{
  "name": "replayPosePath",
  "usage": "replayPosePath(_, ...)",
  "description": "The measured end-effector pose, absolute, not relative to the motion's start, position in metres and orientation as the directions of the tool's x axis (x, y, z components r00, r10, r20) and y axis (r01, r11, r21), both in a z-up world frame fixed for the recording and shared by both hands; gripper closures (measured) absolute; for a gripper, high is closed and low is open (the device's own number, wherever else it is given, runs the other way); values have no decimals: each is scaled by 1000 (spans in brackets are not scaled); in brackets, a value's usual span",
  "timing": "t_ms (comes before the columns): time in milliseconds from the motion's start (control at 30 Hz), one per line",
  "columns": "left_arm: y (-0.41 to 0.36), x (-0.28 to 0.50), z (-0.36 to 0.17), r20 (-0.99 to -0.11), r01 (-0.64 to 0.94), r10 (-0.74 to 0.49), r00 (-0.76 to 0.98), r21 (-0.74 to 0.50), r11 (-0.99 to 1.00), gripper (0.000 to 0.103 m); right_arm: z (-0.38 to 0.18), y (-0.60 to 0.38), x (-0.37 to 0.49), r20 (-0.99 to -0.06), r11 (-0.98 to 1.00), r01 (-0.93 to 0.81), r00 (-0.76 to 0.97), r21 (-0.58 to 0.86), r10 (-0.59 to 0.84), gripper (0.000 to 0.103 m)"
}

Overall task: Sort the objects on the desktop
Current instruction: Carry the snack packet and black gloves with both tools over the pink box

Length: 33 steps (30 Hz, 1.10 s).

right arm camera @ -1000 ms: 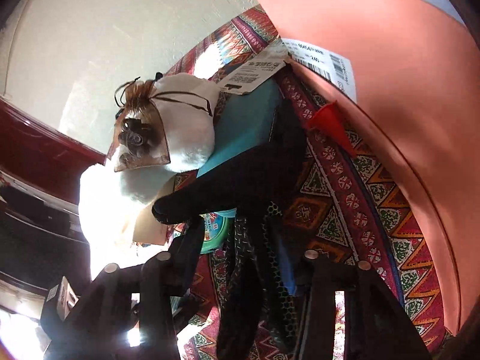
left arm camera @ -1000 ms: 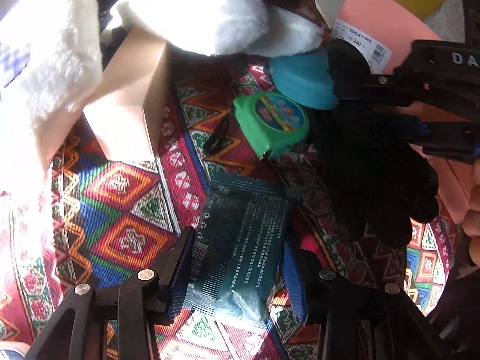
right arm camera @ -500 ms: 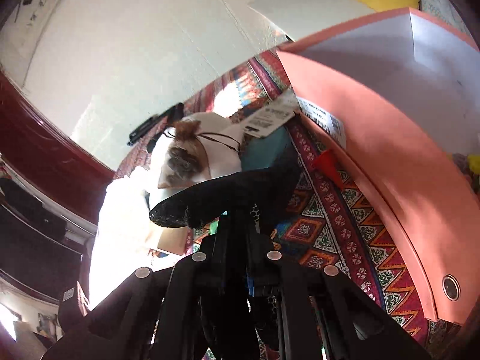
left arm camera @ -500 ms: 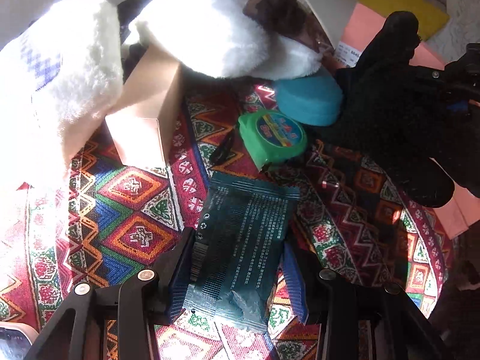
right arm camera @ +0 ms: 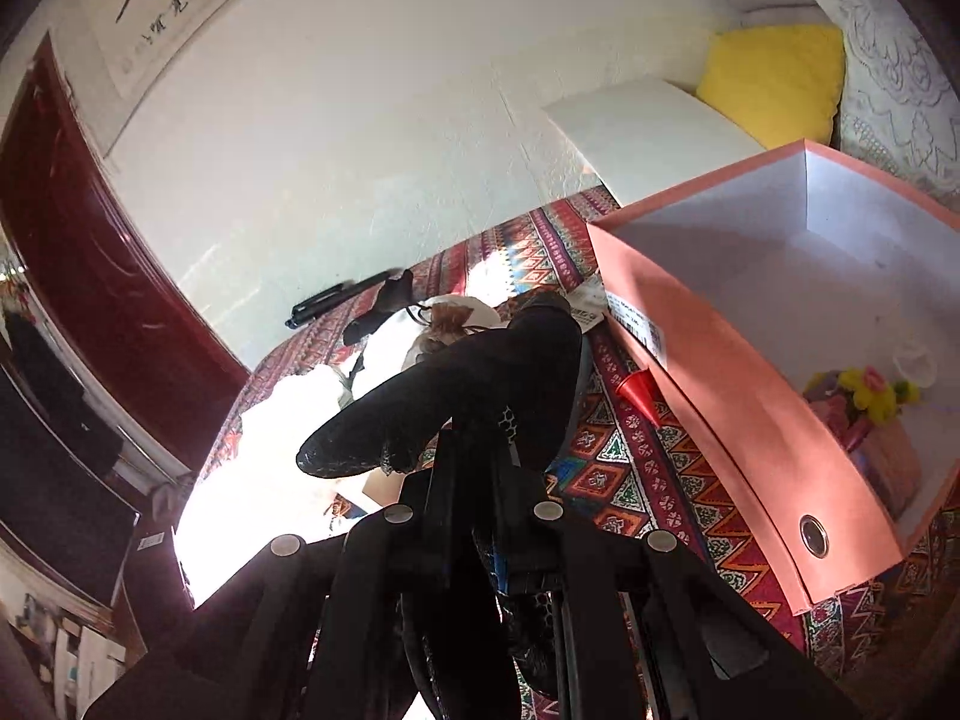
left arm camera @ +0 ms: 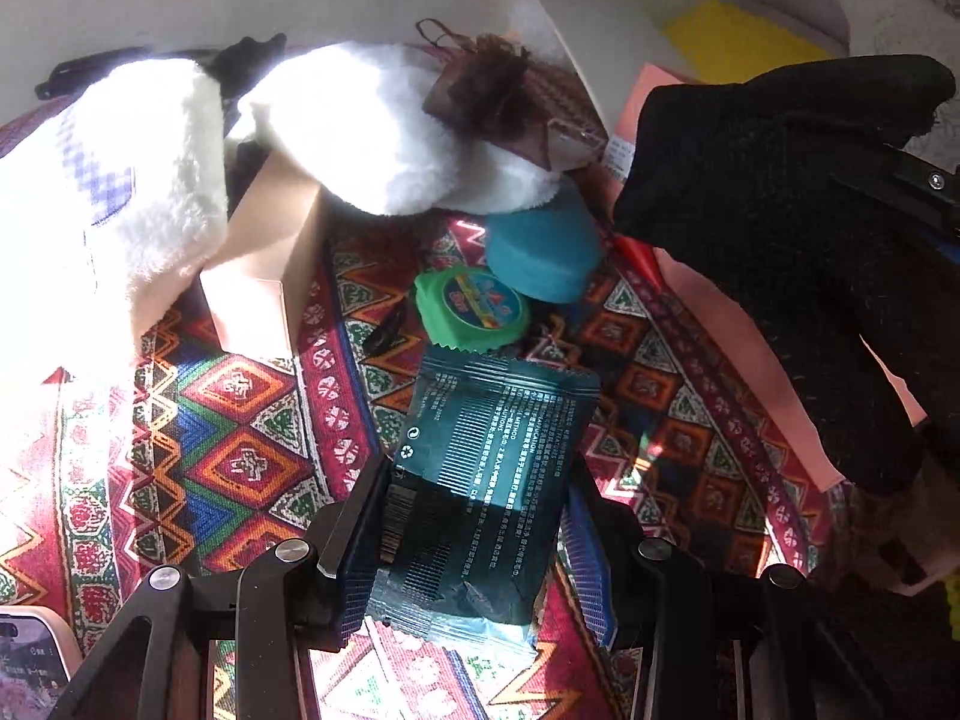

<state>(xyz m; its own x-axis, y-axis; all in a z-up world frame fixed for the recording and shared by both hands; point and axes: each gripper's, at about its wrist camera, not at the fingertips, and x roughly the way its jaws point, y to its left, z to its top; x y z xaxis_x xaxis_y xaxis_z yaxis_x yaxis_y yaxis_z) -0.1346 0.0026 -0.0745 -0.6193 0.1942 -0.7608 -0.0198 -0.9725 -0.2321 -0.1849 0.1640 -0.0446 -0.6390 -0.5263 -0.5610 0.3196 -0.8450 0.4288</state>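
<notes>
Left gripper (left arm camera: 474,546): low over near edge of patterned cloth (left arm camera: 240,456); 2 jaws set either side of dark green packet (left arm camera: 486,480), pads at its sides; clamped or merely touching, cannot tell.
Packet: flat on cloth, printed side up, far end just short of green tape measure (left arm camera: 474,309).
Right gripper (right arm camera: 480,480): raised above cloth, jaws clenched on black glove (right arm camera: 456,396); glove hangs clear of surface, beside open pink box (right arm camera: 750,438).
Box: at right edge of cloth, some small items inside.
Teal pad (left arm camera: 543,255): touching tape measure, partly under white fluffy item (left arm camera: 372,132).
Tan box (left arm camera: 270,264): left of tape measure.
</notes>
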Motion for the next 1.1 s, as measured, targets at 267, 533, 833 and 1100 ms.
replayPosePath(267,-32,-137,-105,-749,-23,212,-628,-255,-967,57,-36,171,-167,-553,-868,303,-676,394,-487,94)
replayPosePath(533,-39,-123,-86,-709,-38,246,-660,-295,-955,57,-12,185,-145,-514,-880,287,-726,378,-457,94)
replayPosePath(833,-30,-104,-47,-636,-75,303,-710,-359,-930,57,28,217,-111,-419,-881,269,-800,390,-430,94)
replayPosePath(1100,15,-101,-5,-562,-161,361,-744,-374,-913,57,82,254,-96,-243,-854,255,-886,453,-394,94)
